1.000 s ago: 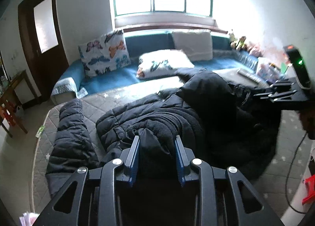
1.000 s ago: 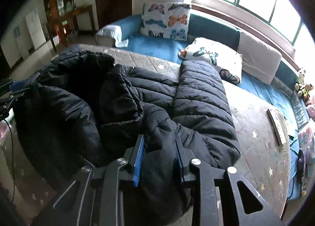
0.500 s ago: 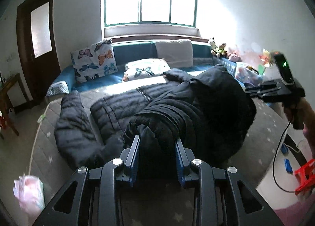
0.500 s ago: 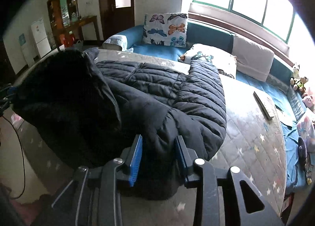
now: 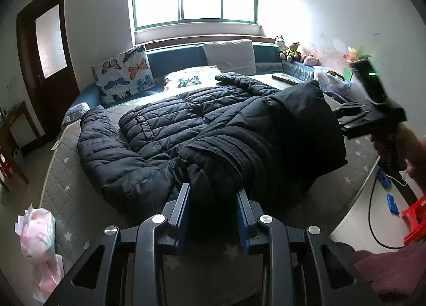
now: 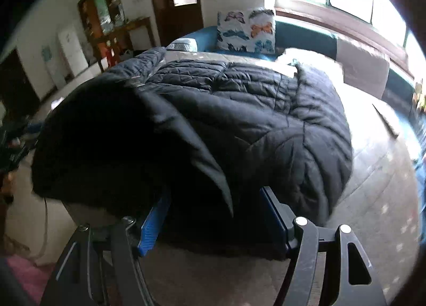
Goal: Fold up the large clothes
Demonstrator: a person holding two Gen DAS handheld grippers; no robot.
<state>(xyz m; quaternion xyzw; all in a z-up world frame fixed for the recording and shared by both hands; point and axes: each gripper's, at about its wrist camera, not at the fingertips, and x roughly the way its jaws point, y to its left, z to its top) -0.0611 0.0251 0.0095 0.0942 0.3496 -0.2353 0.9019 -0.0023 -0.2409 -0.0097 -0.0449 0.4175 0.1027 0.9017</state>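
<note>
Garment: black quilted puffer coat spread on grey star-print quilted bed cover, near edge folded back, fleece lining up.
Left gripper: jaws narrow, clamped on a bunch of the coat's dark fleece edge.
Right gripper: jaws have just been opening; coat hem lies between the blue pads, hanging slack, not pinched.
Background: butterfly-print cushion against teal backrest.

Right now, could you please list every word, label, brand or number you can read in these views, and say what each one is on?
No text can be read in either view.
Pink packet on the floor by the bed: faint printing, too small to read.
Blue sign on the far wall: blurred, unreadable.
Jacket: no label or logo shows.
</note>
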